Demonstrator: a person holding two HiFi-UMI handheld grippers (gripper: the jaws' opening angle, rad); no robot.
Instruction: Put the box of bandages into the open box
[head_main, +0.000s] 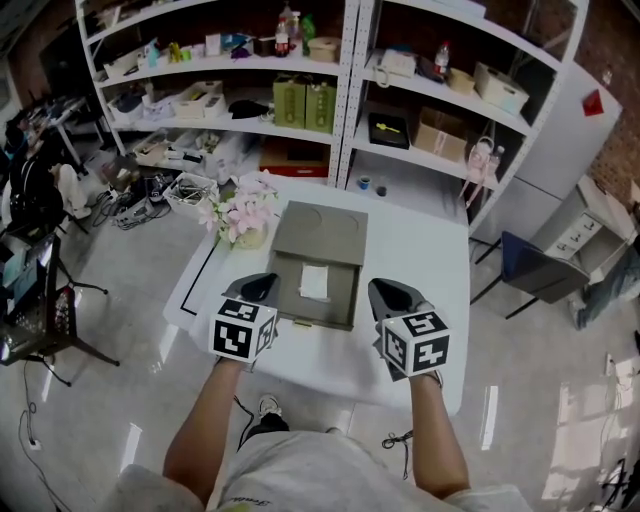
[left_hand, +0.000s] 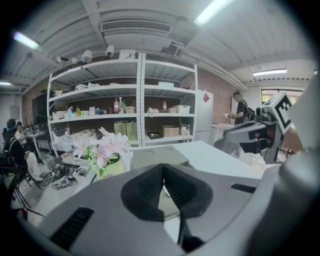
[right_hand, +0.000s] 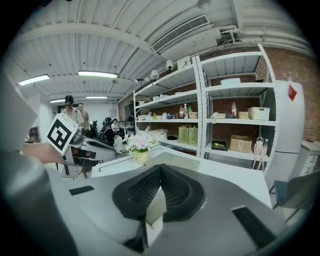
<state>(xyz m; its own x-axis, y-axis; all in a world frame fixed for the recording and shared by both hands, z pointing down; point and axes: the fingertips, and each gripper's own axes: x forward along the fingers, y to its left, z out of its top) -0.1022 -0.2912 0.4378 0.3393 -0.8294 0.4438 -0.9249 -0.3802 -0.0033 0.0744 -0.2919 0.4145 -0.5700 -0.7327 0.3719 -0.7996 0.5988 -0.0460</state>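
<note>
Carton of bandages (head_main: 314, 282) lies inside the open box (head_main: 345, 297) toward the near edge of the bench (head_main: 425, 250) (task apparently complete). Light, crushable cardboard: grip its long sides. Left gripper (head_main: 264, 283) and right gripper (head_main: 382, 289) jaws clenched, empty.

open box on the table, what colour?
The open box is olive-grey, lid included; head view shows it best.

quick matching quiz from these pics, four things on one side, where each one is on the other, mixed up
Things:
1 white bandage box
2 pink flowers
3 green bags
4 right gripper

Places:
a on a shelf behind the table
b inside the open grey box
c on the table, by the grey box's far left corner
d over the table, right of the grey box

Pairs: 1-b, 2-c, 3-a, 4-d
</note>
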